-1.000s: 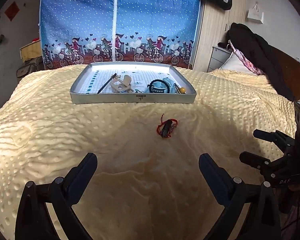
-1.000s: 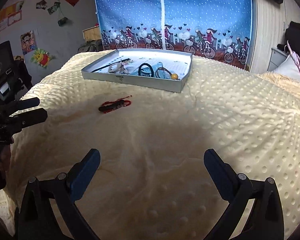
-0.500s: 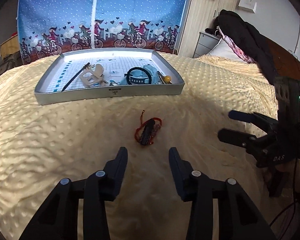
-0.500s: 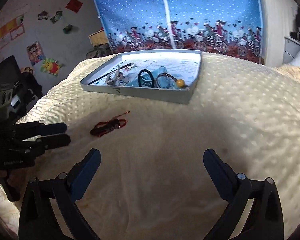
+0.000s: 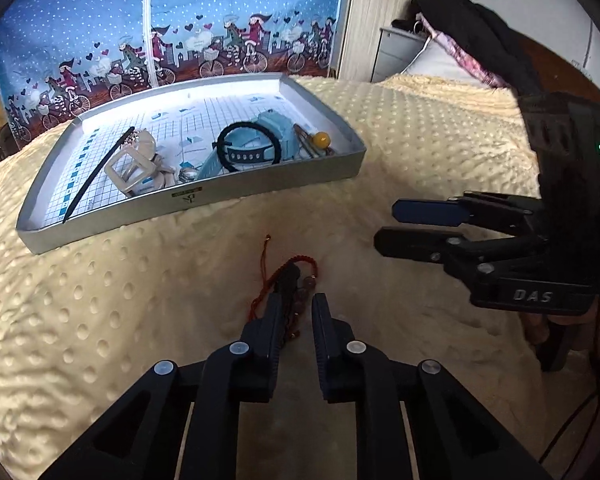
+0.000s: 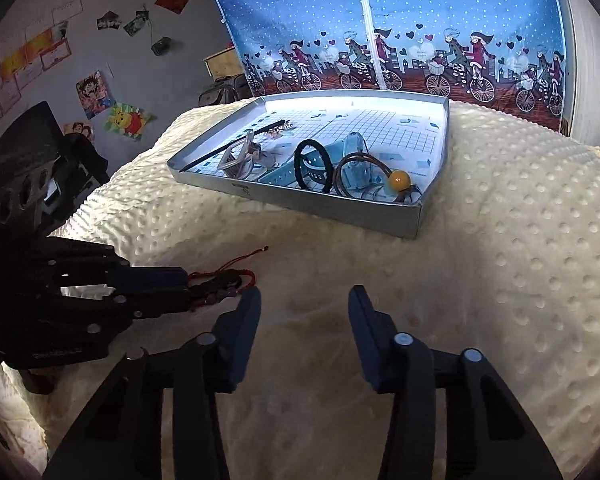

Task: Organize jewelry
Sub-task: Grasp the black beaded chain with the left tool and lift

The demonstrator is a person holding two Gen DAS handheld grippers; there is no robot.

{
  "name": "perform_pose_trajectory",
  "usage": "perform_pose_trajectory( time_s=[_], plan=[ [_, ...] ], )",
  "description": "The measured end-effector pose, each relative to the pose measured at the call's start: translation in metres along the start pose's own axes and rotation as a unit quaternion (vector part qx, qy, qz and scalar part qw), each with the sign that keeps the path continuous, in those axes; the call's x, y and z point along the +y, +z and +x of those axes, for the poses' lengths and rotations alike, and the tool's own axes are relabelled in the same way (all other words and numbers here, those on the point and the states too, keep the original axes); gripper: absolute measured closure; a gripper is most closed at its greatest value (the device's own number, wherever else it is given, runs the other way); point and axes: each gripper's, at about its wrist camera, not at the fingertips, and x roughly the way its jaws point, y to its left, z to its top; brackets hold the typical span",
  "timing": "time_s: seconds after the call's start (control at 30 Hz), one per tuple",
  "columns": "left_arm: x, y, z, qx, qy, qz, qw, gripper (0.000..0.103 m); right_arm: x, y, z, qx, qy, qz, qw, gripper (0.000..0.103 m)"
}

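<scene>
Left gripper (image 5: 296, 308) apparently pinching red bracelet (image 5: 296, 276); right gripper (image 6: 304, 300) spread.

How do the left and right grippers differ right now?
The left gripper has its jaws nearly closed around the red cord bracelet on the cream dotted blanket; the right gripper has its jaws wider apart with nothing between them. The left sits down at the bracelet; the right is beside it, over bare blanket. Both are black, two-fingered, and point toward the silver tray.
</scene>
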Motion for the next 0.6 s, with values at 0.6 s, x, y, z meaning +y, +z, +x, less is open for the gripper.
perform_pose_trajectory(
  time_s=[0.6],
  plan=[
    [0.017,-0.008,0.014,0.034,-0.038,-0.05,0.9975,0.092,0.004,-0.001,0.013,0.016,0.03,-0.006,0.999,0.064]
  ],
)
